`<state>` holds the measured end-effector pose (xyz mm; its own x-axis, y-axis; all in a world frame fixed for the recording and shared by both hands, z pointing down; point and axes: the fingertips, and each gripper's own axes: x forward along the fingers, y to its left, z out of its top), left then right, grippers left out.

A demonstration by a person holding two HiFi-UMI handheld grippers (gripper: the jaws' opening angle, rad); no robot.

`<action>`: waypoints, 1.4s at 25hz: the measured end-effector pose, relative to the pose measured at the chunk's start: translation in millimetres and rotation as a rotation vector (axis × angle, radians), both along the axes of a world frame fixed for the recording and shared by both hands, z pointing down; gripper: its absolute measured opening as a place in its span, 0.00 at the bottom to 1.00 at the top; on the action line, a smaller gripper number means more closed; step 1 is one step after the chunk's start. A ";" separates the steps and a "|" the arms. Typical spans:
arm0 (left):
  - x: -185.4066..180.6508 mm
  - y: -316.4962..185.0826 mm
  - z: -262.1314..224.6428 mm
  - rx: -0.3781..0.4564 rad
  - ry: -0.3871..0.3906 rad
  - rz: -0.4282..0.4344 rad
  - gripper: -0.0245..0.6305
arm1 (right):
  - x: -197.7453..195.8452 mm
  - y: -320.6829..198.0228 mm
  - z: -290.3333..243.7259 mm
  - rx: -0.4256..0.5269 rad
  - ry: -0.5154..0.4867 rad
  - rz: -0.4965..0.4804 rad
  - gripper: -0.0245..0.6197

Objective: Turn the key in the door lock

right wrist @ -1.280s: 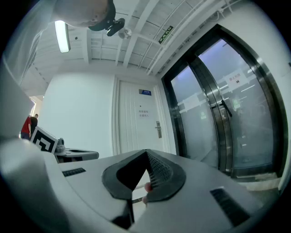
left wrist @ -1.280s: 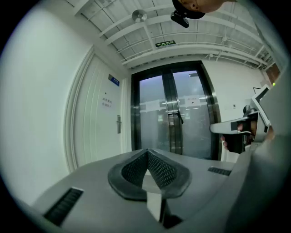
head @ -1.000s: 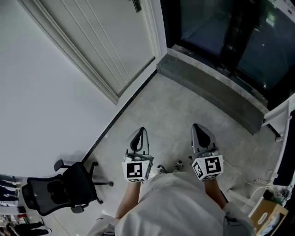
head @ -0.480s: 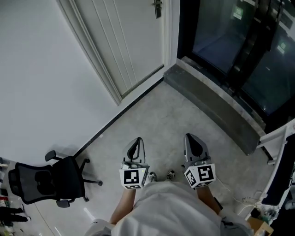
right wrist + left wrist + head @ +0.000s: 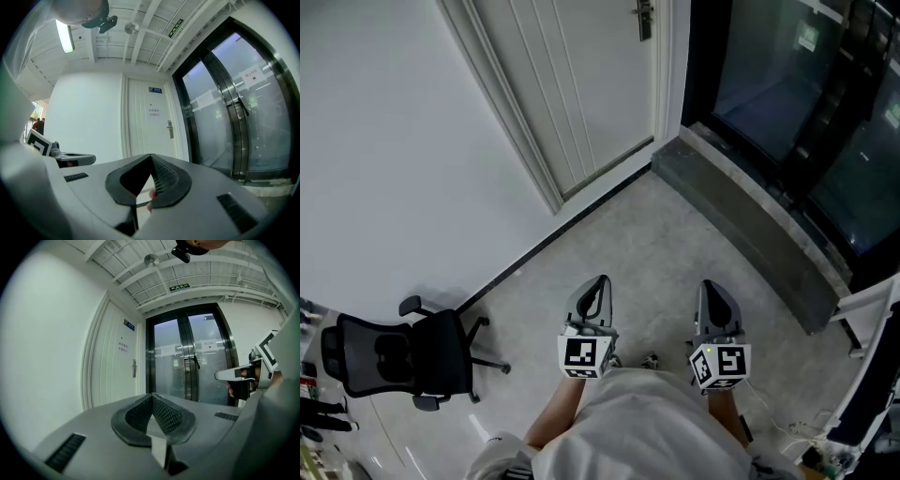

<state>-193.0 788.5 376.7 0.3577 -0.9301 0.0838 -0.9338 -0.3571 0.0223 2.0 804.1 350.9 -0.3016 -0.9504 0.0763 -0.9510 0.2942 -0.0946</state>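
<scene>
Ahead of both claws, well apart from them, stands the white door, and nothing of the task looks done yet. I hold my left claw and my right claw level and side by side above the floor. Both point toward the door and the glass doors next to it.

My left claw's jaws meet at their tips with nothing between them. My right claw's jaws are pressed together too, and I see no key in them; a small pinkish spot shows low behind the pads, and I cannot tell what it is.

From my left claw, the lock plate sits ahead, a little left of the jaw tips and higher than them. From my right claw it sits ahead, slightly right of the tips and again higher. The plate is a narrow strip near the door's edge closest to the glass doors. It stands upright, its long axis running up and down the door. Any key there is too small to make out, so I cannot say which way it points.

By my judgement the whole job is left: close the gap, raise a claw to the plate, grip the key and turn it.
</scene>
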 end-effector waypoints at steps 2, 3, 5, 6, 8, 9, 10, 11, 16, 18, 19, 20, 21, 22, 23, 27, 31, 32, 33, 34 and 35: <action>11.8 -2.2 4.2 -0.009 -0.011 0.007 0.05 | 14.2 -1.6 6.4 -0.016 -0.009 0.011 0.04; 17.7 -2.7 6.0 -0.013 -0.015 0.010 0.05 | 21.6 -2.3 9.3 -0.024 -0.013 0.018 0.04; 28.6 -3.5 9.7 -0.020 -0.014 0.014 0.05 | 34.4 -3.6 13.6 -0.037 -0.012 0.028 0.04; 33.3 -4.2 11.9 -0.025 -0.012 0.015 0.05 | 39.2 -4.1 14.5 -0.040 -0.009 0.030 0.04; 41.0 -7.4 15.9 -0.035 -0.011 0.019 0.05 | 45.8 -6.3 14.7 -0.040 -0.004 0.030 0.04; 44.1 -10.0 16.4 -0.036 -0.013 0.022 0.05 | 48.1 -8.1 14.1 -0.037 -0.003 0.029 0.04; 47.1 -13.1 15.7 -0.034 -0.016 0.026 0.05 | 50.2 -10.3 13.3 -0.033 -0.002 0.028 0.04; 49.9 -16.3 14.4 -0.029 -0.019 0.030 0.05 | 52.4 -13.0 13.0 -0.030 -0.001 0.028 0.04; 51.7 -34.2 15.9 -0.027 -0.017 0.028 0.05 | 57.2 -32.3 18.6 -0.036 -0.004 0.039 0.04; 52.0 -43.0 22.7 -0.043 -0.014 0.031 0.05 | 57.7 -39.6 21.5 -0.040 -0.001 0.043 0.04; 52.8 -48.9 26.4 -0.051 -0.010 0.033 0.05 | 58.4 -43.8 24.1 -0.044 0.004 0.046 0.04; 53.5 -56.1 29.3 -0.057 -0.005 0.036 0.05 | 59.1 -49.0 27.3 -0.049 0.011 0.048 0.04; 53.8 -64.5 31.2 -0.058 0.000 0.037 0.05 | 59.5 -55.4 30.4 -0.056 0.017 0.051 0.04; 53.7 -73.9 32.0 -0.056 0.004 0.038 0.05 | 59.8 -62.7 32.9 -0.061 0.021 0.054 0.04; 53.1 -84.0 31.5 -0.052 0.007 0.040 0.05 | 59.6 -70.9 33.8 -0.062 0.023 0.057 0.04; 47.5 -131.5 23.1 -0.023 0.016 0.038 0.05 | 56.1 -116.3 28.5 -0.051 0.047 0.062 0.04; 36.8 -180.1 17.4 -0.008 0.048 0.017 0.05 | 45.9 -167.4 23.4 -0.063 0.019 0.047 0.04; 34.6 -191.4 16.9 -0.009 0.048 0.019 0.05 | 43.8 -178.9 21.3 -0.069 0.005 0.048 0.04; 32.7 -202.2 17.2 -0.012 0.044 0.023 0.05 | 42.3 -190.0 19.4 -0.075 -0.004 0.053 0.04; 31.0 -212.6 17.5 -0.013 0.040 0.028 0.05 | 41.1 -200.4 18.5 -0.080 -0.007 0.058 0.04; 29.2 -223.3 17.1 -0.010 0.040 0.033 0.05 | 39.8 -210.8 18.8 -0.085 -0.006 0.063 0.04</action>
